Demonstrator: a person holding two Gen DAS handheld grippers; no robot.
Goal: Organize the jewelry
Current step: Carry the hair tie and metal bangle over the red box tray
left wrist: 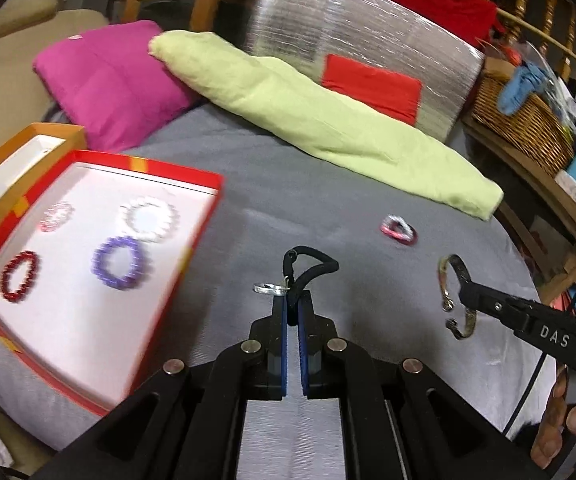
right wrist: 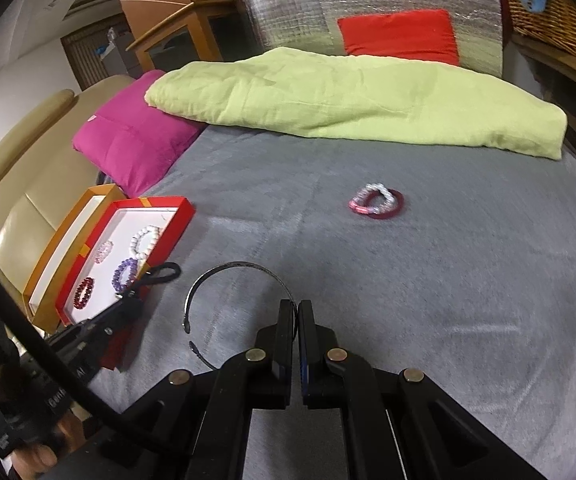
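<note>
My left gripper (left wrist: 292, 300) pinches a black cord bracelet (left wrist: 308, 266), my right gripper (right wrist: 298, 312) an open metal cuff (right wrist: 223, 280); four beaded bracelets lie in the red-rimmed box (left wrist: 203, 182), one pink-and-white bunch (right wrist: 376, 200) waits on the grey bedspread (right wrist: 448, 260).

The red box (left wrist: 191, 178) and the beaded bracelets (left wrist: 119, 262) in it are smeared by motion blur in the left wrist view, so single beads cannot be made out. The box's near corner is hidden behind the left gripper (left wrist: 292, 300). In the right wrist view its near end is covered by that gripper (right wrist: 133, 294). The orange box (right wrist: 43, 276) is partly hidden behind the red one. How many bands (right wrist: 376, 202) are tangled together cannot be told.
</note>
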